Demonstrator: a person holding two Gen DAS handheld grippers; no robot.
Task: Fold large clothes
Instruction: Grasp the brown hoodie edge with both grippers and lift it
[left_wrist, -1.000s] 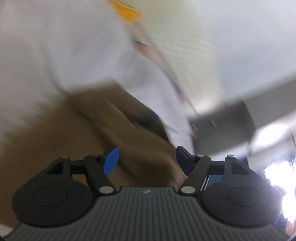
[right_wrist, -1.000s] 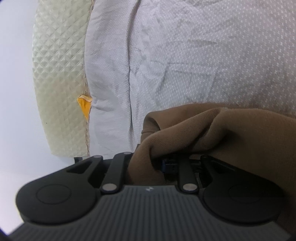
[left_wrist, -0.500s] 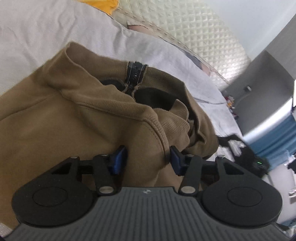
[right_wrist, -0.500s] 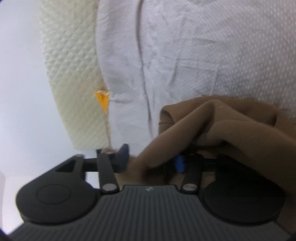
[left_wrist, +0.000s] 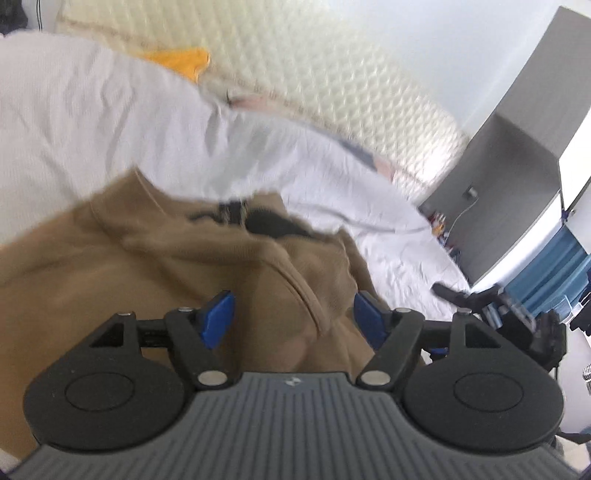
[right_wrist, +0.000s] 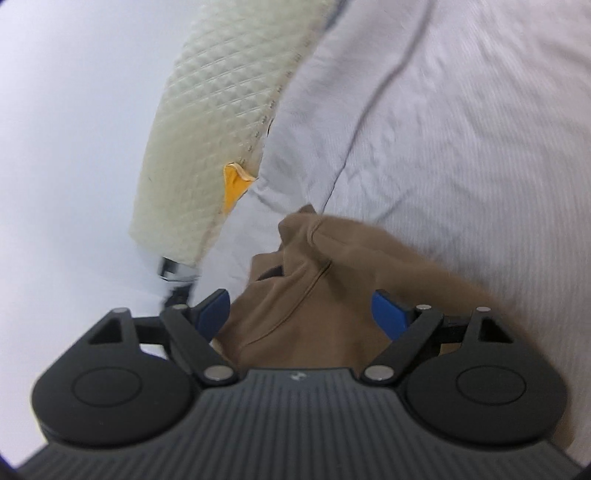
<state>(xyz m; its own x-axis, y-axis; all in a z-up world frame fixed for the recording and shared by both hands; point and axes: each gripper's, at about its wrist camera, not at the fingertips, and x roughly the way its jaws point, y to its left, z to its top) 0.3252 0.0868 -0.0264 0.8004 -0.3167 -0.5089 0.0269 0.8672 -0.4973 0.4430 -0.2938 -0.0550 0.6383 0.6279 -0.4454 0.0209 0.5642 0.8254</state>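
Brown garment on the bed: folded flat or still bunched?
Bunched. The brown garment lies rumpled on the white sheet, collar gaping, ridges of cloth heaped up; no neat fold shows.

Brown garment (right_wrist: 314, 295) between opening right tool (right_wrist: 301, 314)

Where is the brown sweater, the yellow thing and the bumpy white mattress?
brown sweater (left_wrist: 155, 266): left wrist view, on its shoulder.
yellow thing (right_wrist: 233, 188): right wrist view, on its middle.
bumpy white mattress (right_wrist: 207, 122): right wrist view, on its quilted side.
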